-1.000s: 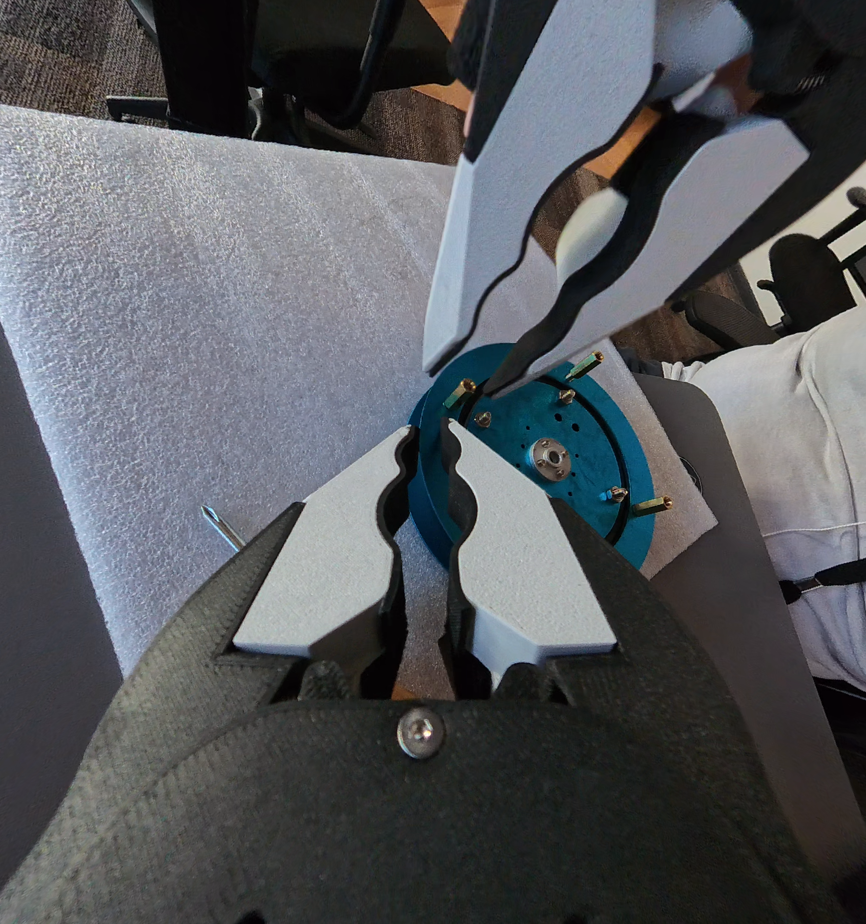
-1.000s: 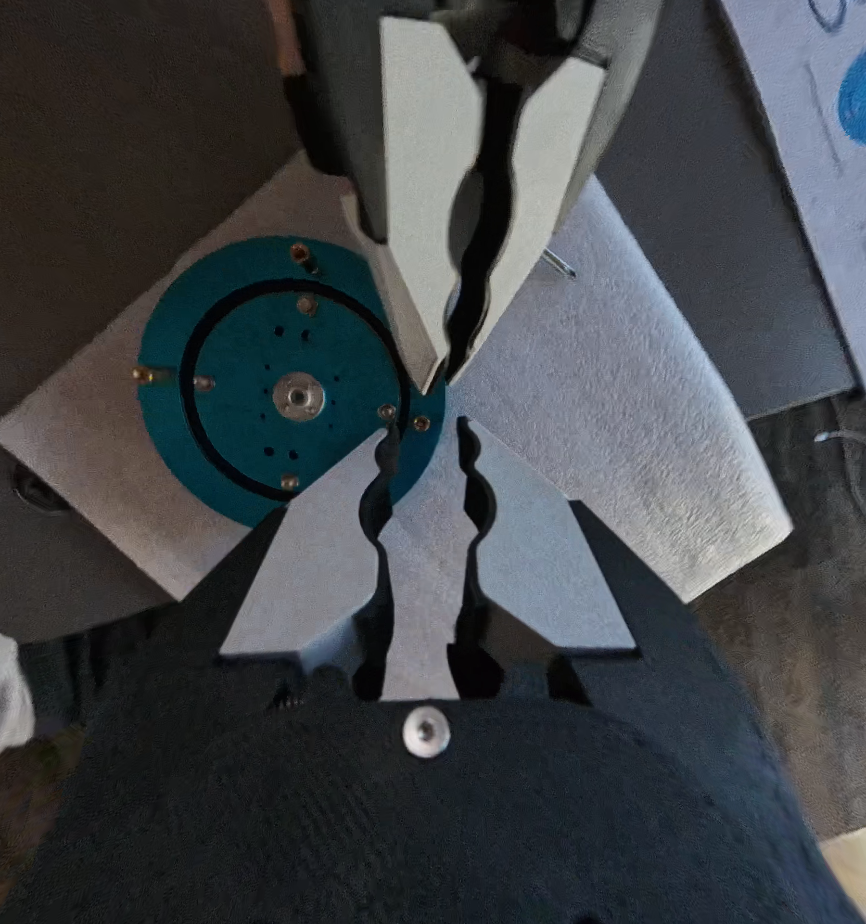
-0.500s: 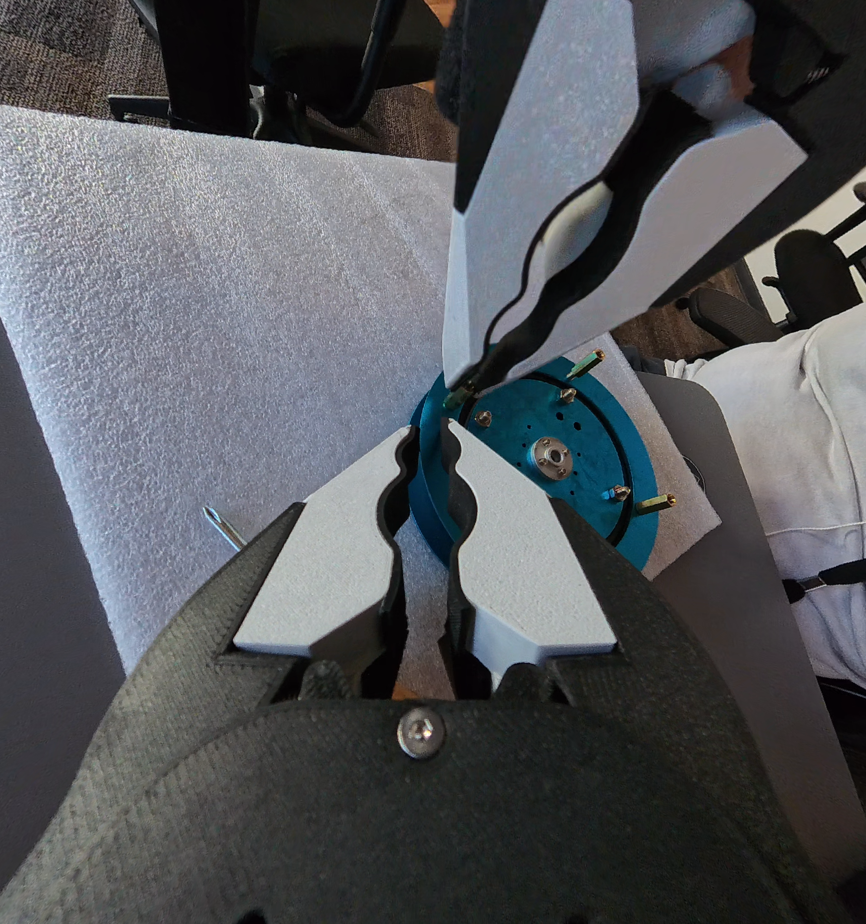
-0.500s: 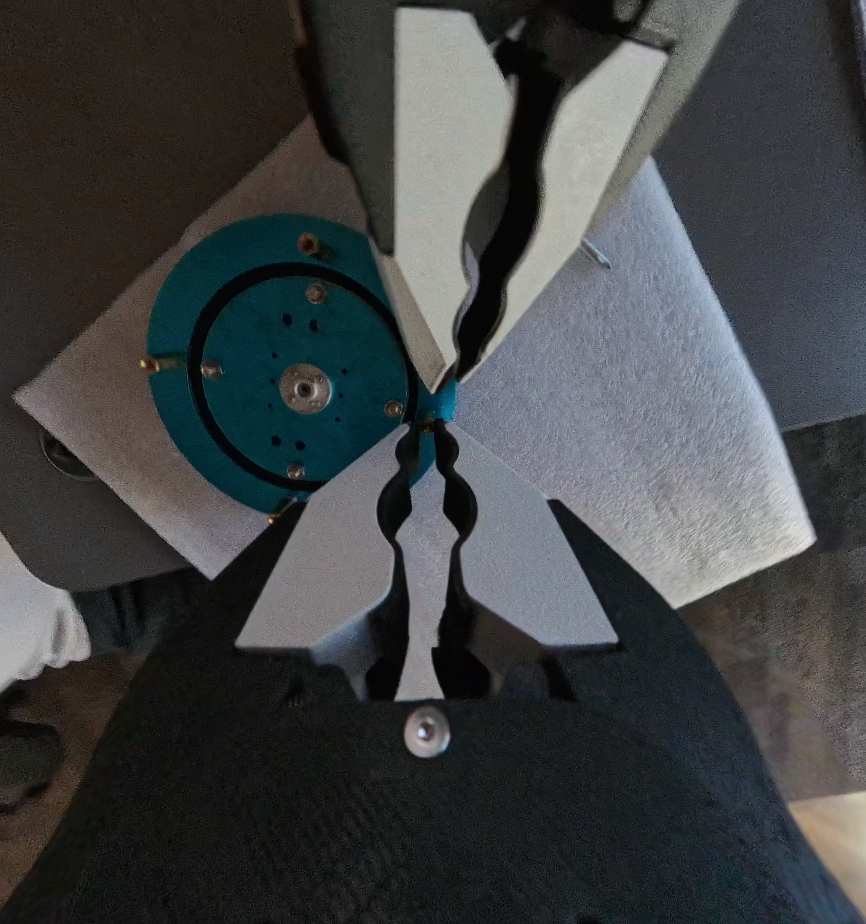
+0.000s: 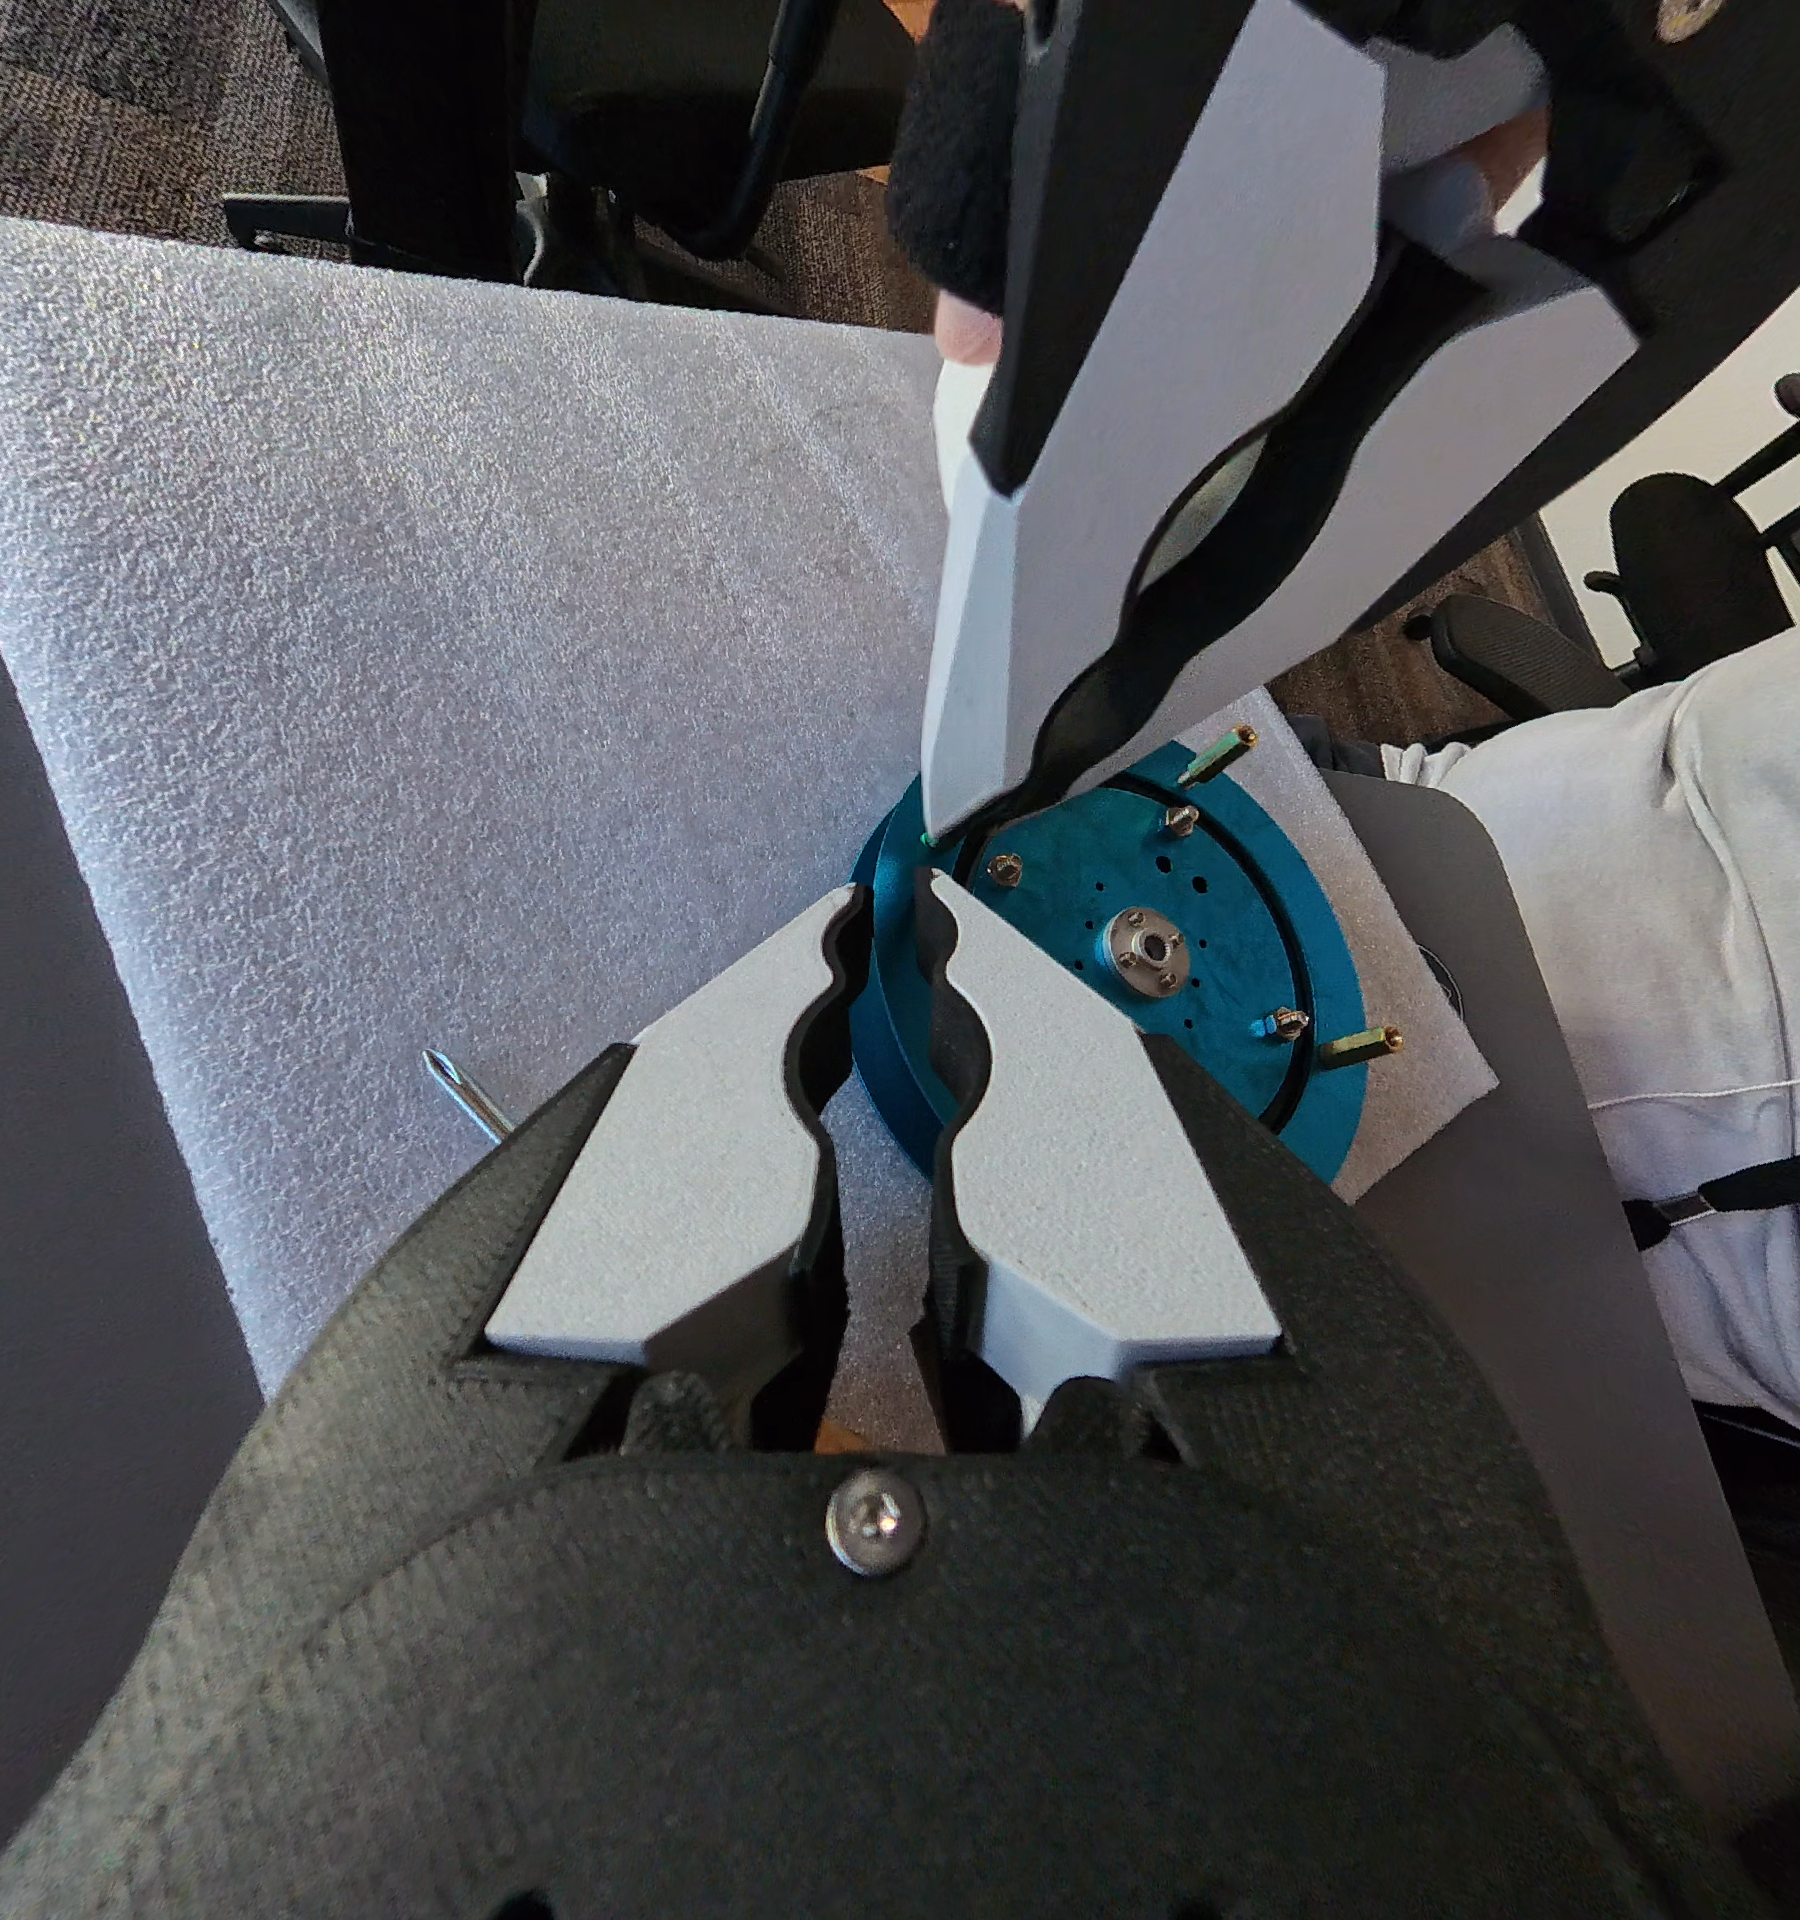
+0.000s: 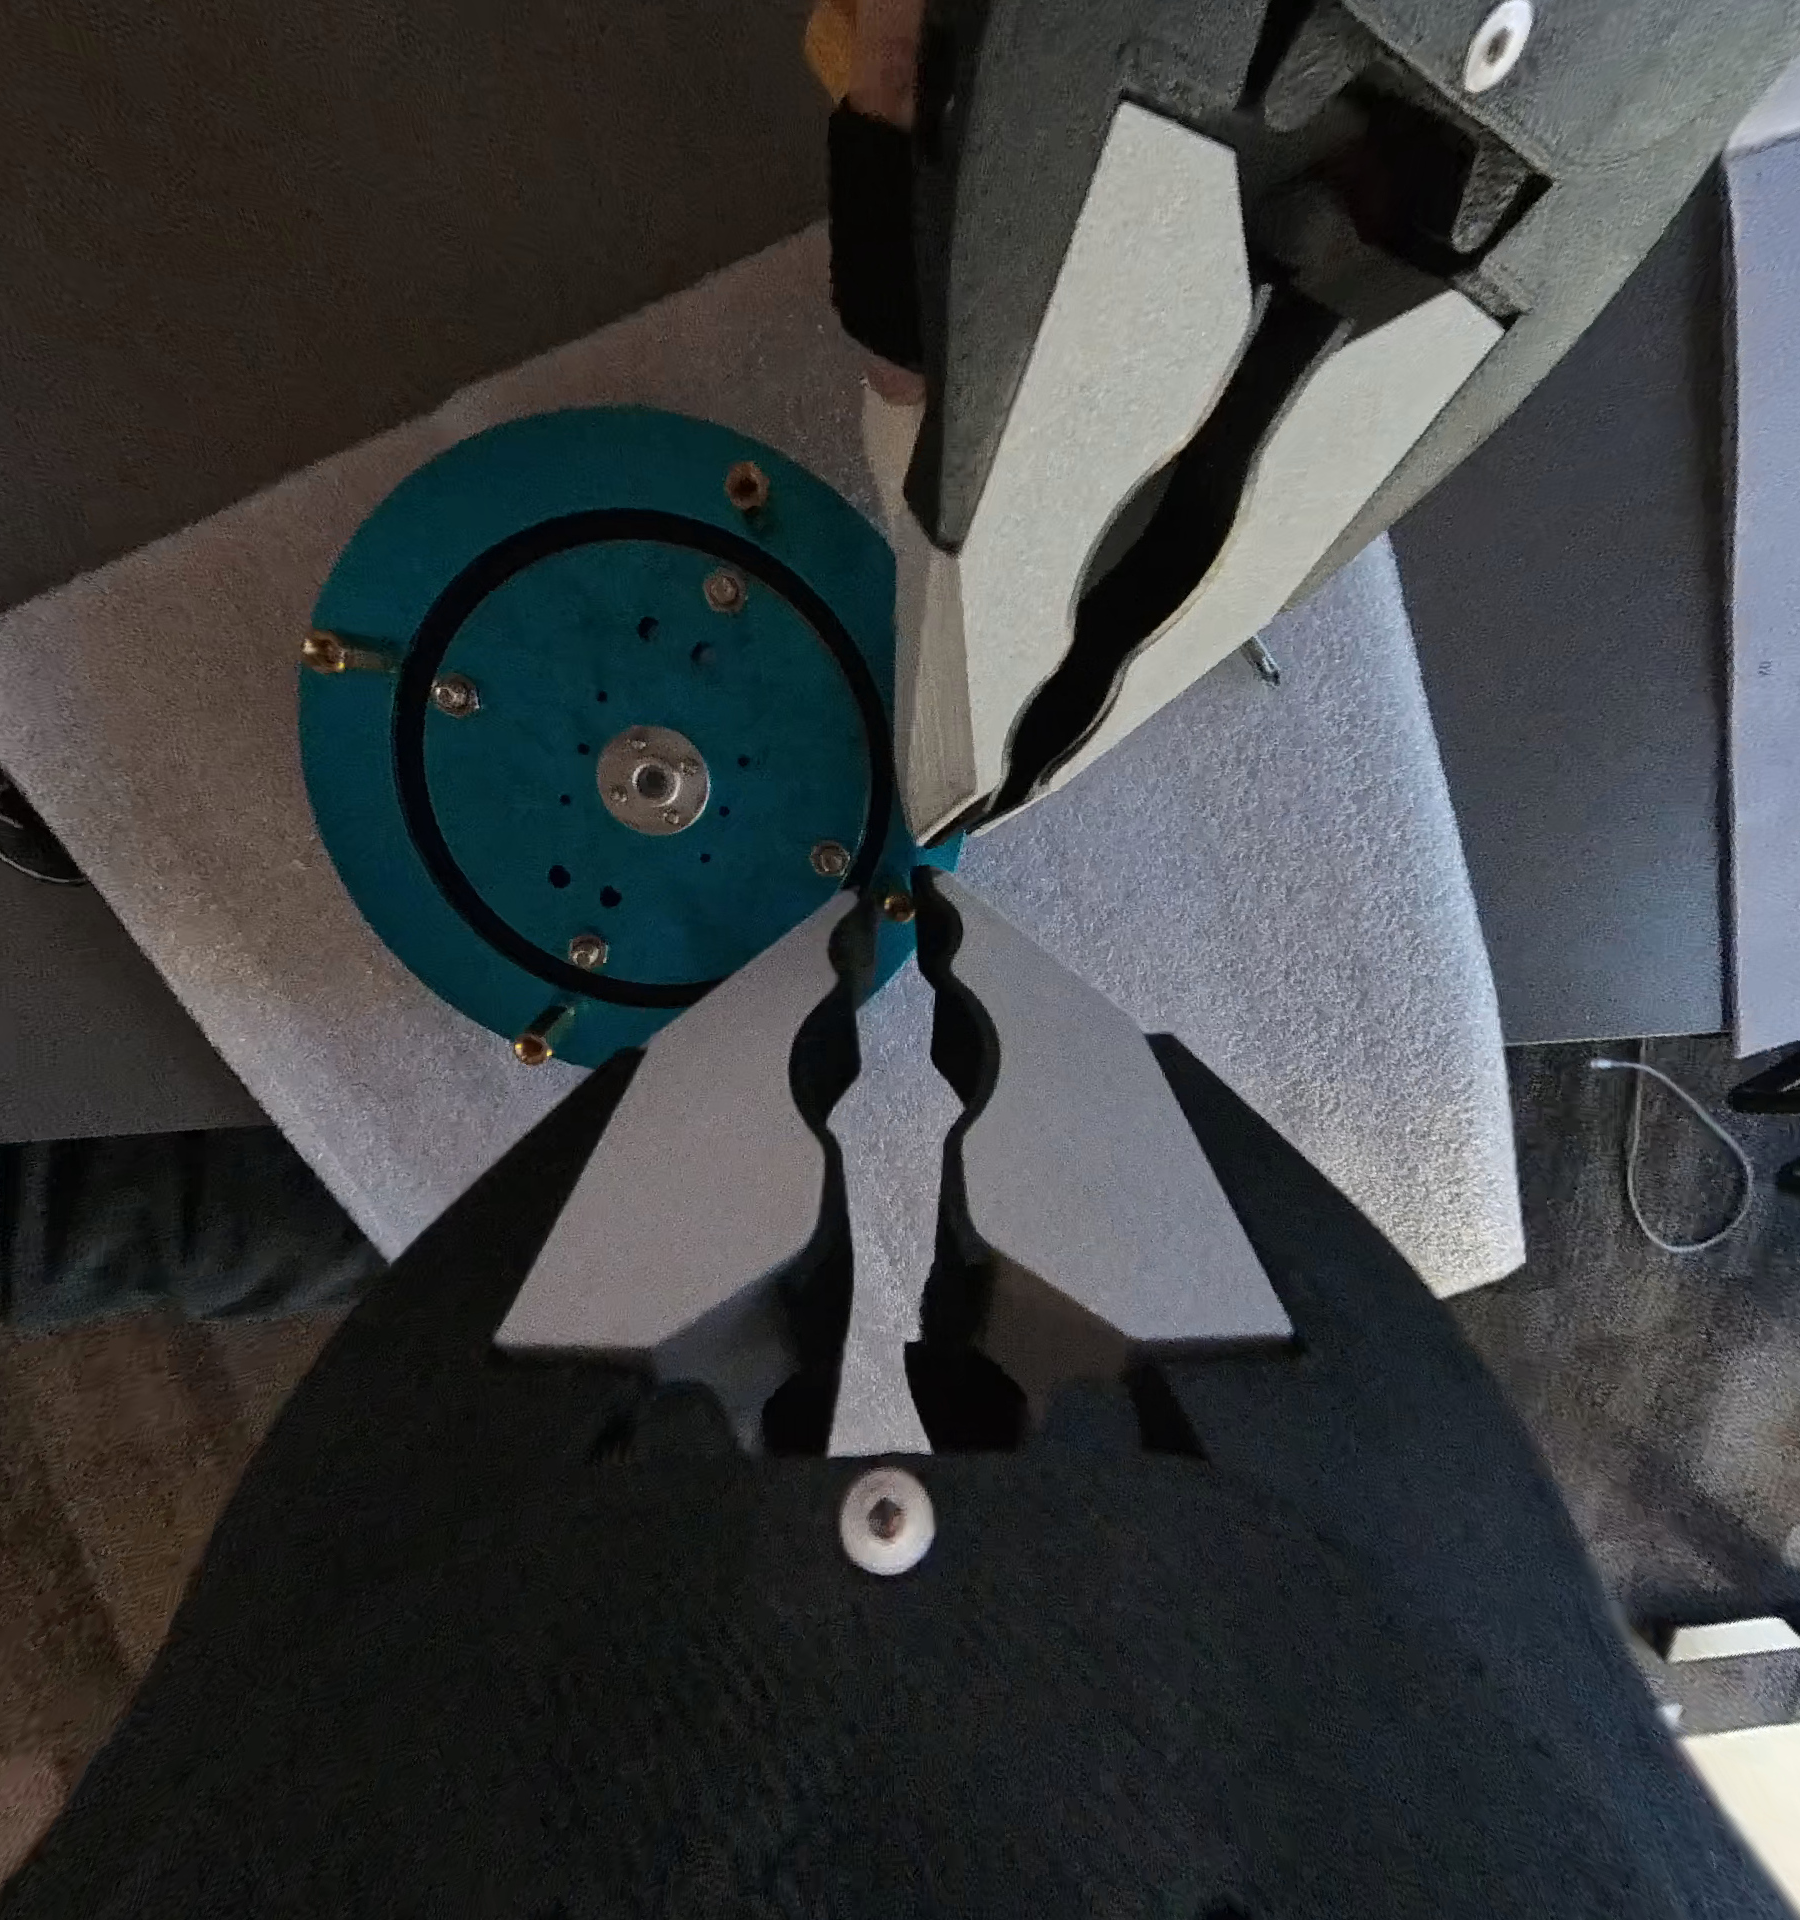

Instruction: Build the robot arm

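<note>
Both tools at disc rim.

Grey table w/ white foam sheet on it.

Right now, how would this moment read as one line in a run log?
left gripper: shut on teal disc rim | right gripper: shut on brass standoff | disc: flat on white foam sheet
</note>
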A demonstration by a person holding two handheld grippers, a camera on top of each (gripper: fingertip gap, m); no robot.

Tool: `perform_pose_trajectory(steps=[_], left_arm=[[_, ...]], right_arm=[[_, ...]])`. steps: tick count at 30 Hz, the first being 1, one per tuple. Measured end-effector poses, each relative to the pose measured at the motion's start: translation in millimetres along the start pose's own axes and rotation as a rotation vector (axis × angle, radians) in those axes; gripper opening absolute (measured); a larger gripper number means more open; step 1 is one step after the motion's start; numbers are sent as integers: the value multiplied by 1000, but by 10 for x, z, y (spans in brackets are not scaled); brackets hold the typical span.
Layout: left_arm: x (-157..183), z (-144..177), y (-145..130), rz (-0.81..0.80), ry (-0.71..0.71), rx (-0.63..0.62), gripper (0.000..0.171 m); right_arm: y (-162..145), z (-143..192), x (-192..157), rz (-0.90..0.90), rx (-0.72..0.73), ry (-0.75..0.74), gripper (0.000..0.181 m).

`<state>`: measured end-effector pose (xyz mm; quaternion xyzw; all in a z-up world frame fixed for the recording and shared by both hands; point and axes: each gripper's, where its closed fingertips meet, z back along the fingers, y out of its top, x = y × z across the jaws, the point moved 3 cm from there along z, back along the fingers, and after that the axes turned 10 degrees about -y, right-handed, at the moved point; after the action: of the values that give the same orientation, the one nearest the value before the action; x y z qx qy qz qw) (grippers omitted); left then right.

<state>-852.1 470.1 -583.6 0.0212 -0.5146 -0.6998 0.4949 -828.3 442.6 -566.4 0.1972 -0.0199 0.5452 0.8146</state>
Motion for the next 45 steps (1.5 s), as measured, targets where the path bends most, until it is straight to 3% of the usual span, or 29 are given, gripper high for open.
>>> perform_pose_trajectory(steps=[1,3,6,8,11,13,16,21,25,30,31,35,37,40,45], left_arm=[[1,2,1,1,-1,1,6],[2,1,0,-1,2,-1,6],[1,3,-1,-4,4,-3,6],[3,5,-1,-3,1,-3,6],[7,5,2,-1,-4,1,6],[9,6,2,0,-3,3,6],[13,10,1,0,0,4,6],[12,12,0,2,-8,9,6],[9,17,-4,4,-14,7,5],[7,17,-6,3,-5,6,5],[7,18,-7,3,-6,7,6],[4,20,-7,13,-20,18,5],[1,21,-9,19,-24,24,5],[0,20,-8,14,-21,22,5],[-6,16,-8,13,-22,24,5]], right_arm=[[3,0,6,-29,-9,12,5],[-5,-6,27,-143,-44,24,5],[-20,-12,37,-514,-110,5,6],[-25,-9,28,-665,-96,-44,5],[-18,8,14,-531,-65,-86,8],[-2,34,39,-386,-20,-83,26],[-32,80,1,-189,21,-28,28],[5,65,0,1,94,-34,15],[-20,3,15,-60,48,-19,5],[-39,-5,9,-599,-27,-37,6],[-38,-6,3,-633,-14,-55,6],[-18,4,-17,-448,38,-44,14],[-14,29,-55,-318,81,16,33],[-5,54,-82,-168,148,46,27],[4,24,-24,-94,158,29,7]])
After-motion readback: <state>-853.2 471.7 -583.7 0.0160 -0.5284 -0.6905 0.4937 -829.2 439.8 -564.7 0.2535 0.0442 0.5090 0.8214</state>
